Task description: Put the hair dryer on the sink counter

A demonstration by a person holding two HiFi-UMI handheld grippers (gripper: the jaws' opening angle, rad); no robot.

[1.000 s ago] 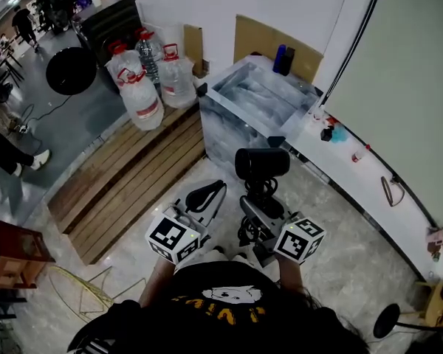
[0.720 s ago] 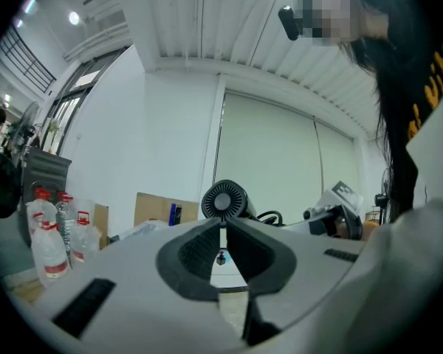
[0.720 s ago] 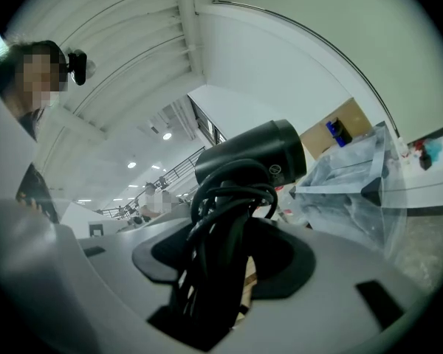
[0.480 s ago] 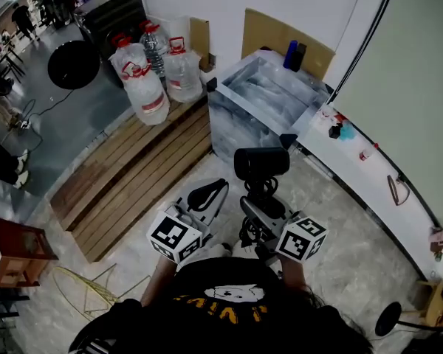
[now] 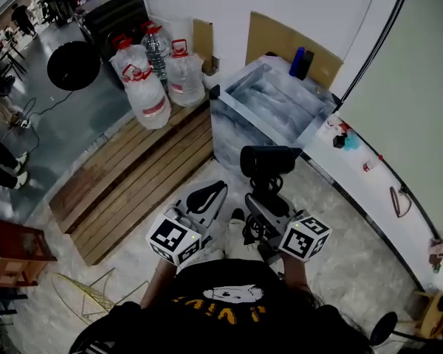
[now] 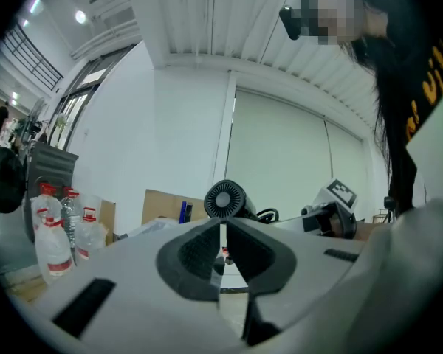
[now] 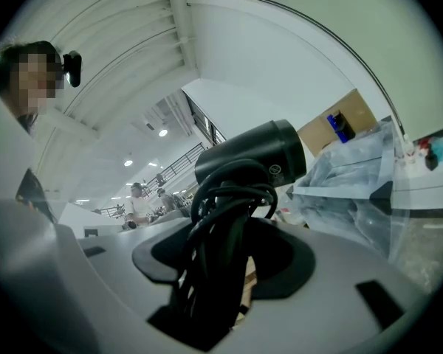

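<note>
A black hair dryer (image 5: 269, 161) stands upright over the marble floor, its cord wound round the handle (image 7: 221, 227). My right gripper (image 5: 264, 199) is shut on that handle, and the barrel (image 7: 258, 157) sticks out above the jaws. My left gripper (image 5: 205, 196) hangs beside it to the left, shut and holding nothing; in the left gripper view its pads (image 6: 207, 245) meet, with the dryer's round rear grille (image 6: 225, 199) beyond them. The white sink counter (image 5: 369, 198) runs along the right wall. The marble-patterned basin (image 5: 269, 102) lies just ahead of the dryer.
Large water jugs (image 5: 144, 87) stand on a wooden platform (image 5: 133, 175) to the left of the basin. A blue bottle (image 5: 298, 61) and cardboard (image 5: 288, 43) sit behind the basin. Small items (image 5: 343, 139) lie on the counter. A brown stool (image 5: 15, 253) is at the far left.
The basin and counter have shifted right and a little down in the head view. Both grippers keep the same pose, and the dryer stays in the right one.
</note>
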